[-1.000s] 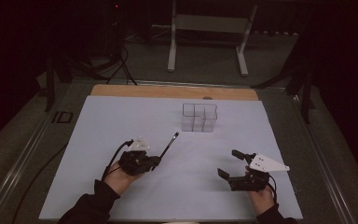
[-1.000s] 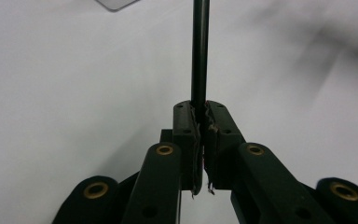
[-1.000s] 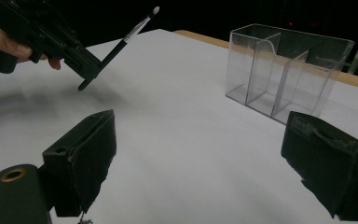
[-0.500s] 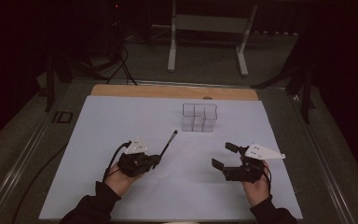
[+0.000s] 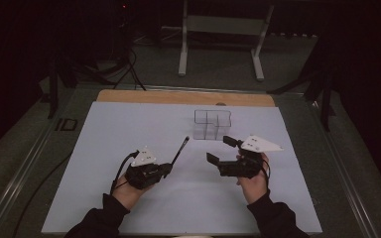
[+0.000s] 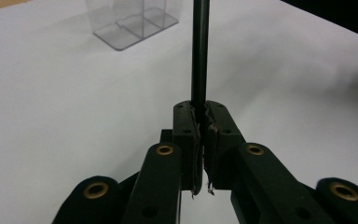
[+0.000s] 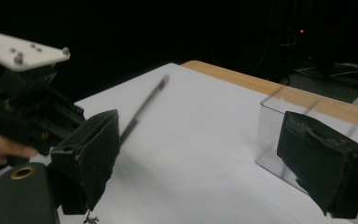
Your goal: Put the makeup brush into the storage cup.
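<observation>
While left gripper (image 5: 167,168) clamps pen (image 5: 180,149), right gripper (image 5: 223,151) nearer.

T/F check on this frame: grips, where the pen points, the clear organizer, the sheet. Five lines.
1. The left gripper is shut on the black pen. True.
2. The right gripper also holds a pen. False: its jaws stand wide open with nothing between them.
3. The clear organizer lies tipped on its side. False: it stands upright on the white sheet.
4. The pen's free end points toward the organizer's side of the table. True.
5. The pen already stands in the organizer. False: it is clear of it.
</observation>
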`<act>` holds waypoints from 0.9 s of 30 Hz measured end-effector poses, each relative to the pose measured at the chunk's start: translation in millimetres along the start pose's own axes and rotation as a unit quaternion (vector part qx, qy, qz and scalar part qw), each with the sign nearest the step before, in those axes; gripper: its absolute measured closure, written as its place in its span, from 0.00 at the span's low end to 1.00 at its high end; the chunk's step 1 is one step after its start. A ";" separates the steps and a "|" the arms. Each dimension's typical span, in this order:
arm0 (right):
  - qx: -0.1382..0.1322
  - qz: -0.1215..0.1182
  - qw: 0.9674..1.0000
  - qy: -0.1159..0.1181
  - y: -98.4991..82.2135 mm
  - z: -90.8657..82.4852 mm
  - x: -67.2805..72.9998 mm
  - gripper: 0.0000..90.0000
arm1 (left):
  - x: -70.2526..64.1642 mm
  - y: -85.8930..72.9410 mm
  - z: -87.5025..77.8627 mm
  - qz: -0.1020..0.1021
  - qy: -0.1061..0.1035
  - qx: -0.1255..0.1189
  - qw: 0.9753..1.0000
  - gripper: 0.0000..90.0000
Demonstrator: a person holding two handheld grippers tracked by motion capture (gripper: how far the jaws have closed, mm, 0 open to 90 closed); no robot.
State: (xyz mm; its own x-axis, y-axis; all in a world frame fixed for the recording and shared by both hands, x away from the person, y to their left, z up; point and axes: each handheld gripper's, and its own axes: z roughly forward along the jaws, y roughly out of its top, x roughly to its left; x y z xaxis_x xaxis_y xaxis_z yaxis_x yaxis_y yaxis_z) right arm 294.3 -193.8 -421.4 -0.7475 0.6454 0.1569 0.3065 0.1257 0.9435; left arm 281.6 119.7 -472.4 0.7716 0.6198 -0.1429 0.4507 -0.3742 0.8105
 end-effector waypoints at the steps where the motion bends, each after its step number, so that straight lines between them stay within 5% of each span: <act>1: 0.002 0.005 1.000 0.005 0.8 4.9 0.7 0.15 | -0.1 0.0 0.4 -0.001 -0.001 0.000 1.000 0.95; 6: 0.011 0.050 0.999 -0.012 -1.9 30.1 7.8 0.12 | 0.8 -0.5 -0.3 -0.008 -0.003 -0.005 1.000 0.95; 11: 0.026 0.091 0.995 0.015 -6.4 49.6 13.6 0.12 | -0.5 -0.9 0.5 -0.005 0.000 -0.004 1.000 0.95; 14: 0.029 0.130 0.991 0.026 -8.1 57.7 14.4 0.18 | -1.1 -1.1 1.3 -0.002 0.000 -0.003 1.000 0.95; 17: 0.030 0.174 0.983 0.038 -10.8 65.1 13.0 0.29 | -2.1 -0.7 0.6 -0.001 0.001 -0.007 1.000 0.95; 25: 0.041 0.217 0.971 0.089 -14.2 74.3 11.7 0.72 | -3.8 -0.2 2.4 0.001 -0.005 -0.007 1.000 0.95; 27: 0.041 0.218 0.971 0.094 -14.5 74.7 11.6 0.78 | -4.0 -0.2 2.6 0.002 -0.006 -0.006 1.000 0.95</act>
State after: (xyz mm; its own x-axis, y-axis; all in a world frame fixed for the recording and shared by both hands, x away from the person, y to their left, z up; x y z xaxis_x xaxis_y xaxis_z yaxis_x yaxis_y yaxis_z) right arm 325.2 -131.8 -455.1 -0.6287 0.5029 0.5931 0.6572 -0.0641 0.7510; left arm 279.6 115.5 -473.4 0.7785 0.6101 -0.1474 0.4427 -0.3672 0.8180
